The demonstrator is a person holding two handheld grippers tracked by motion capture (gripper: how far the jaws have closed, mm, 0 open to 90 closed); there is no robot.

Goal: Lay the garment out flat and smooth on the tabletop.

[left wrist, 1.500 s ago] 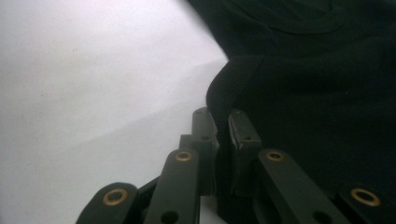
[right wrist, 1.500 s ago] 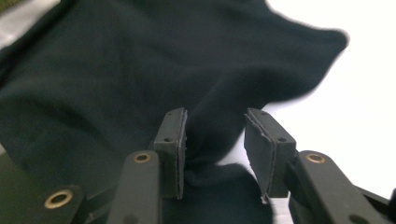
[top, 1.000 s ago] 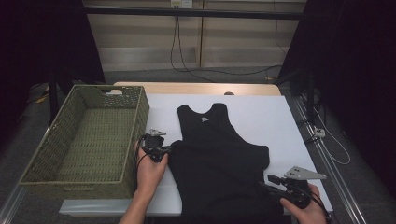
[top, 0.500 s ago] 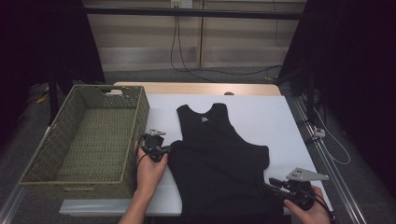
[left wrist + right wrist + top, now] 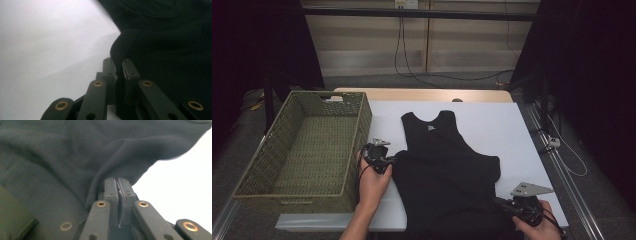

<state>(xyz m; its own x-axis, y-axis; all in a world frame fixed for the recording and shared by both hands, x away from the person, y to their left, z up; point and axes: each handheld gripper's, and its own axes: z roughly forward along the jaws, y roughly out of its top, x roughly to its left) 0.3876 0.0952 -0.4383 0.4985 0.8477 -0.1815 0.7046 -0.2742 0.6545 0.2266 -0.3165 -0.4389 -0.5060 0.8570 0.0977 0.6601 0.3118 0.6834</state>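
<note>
Both grippers clamp the black tank top (image 5: 444,165): left gripper (image 5: 388,161) on its left edge, right gripper (image 5: 503,204), jaws just closed, on the near-right hem; its length runs away from the person.

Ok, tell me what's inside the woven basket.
The basket, left of the black tank top, shows a bare woven floor in the high view. Its near wall hides the strip of floor just behind it.

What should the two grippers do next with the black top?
Probably lift both together and carry the top toward the basket. The left gripper pinches its left edge, and the right gripper has just closed its jaws on cloth at the near right corner. Both hold the top, which lies flat on the table.
</note>
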